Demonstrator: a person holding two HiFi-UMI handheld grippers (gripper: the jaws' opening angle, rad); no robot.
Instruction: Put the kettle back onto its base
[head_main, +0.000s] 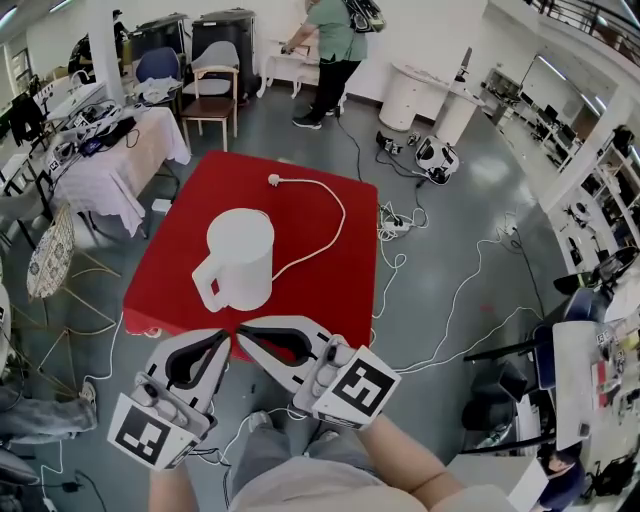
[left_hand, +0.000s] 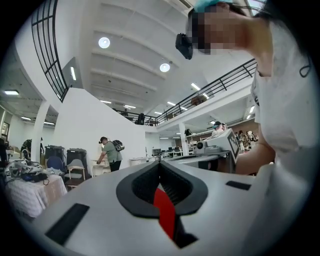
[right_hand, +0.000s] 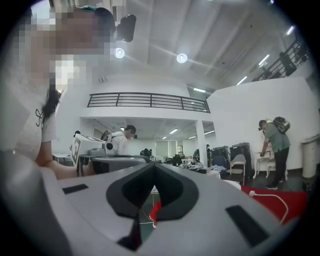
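The kettle (head_main: 240, 258) is standing mid-desk (head_main: 335, 295), handle (head_main: 206, 285) facing us. We are judging it rigid, smooth and perhaps water-heavy, so the handle is the hold. Left gripper (head_main: 220, 345) and right gripper (head_main: 245, 338) are hovering nearby, fingers pressed together, empty.

Bright even indoor light, ceiling lamps (left_hand: 104, 42) glaring, fisheye bending at edges, dark vignetted corners

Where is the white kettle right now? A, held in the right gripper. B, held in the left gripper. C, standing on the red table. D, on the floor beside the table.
C: the kettle stands upright on the red table, with nothing gripping it.
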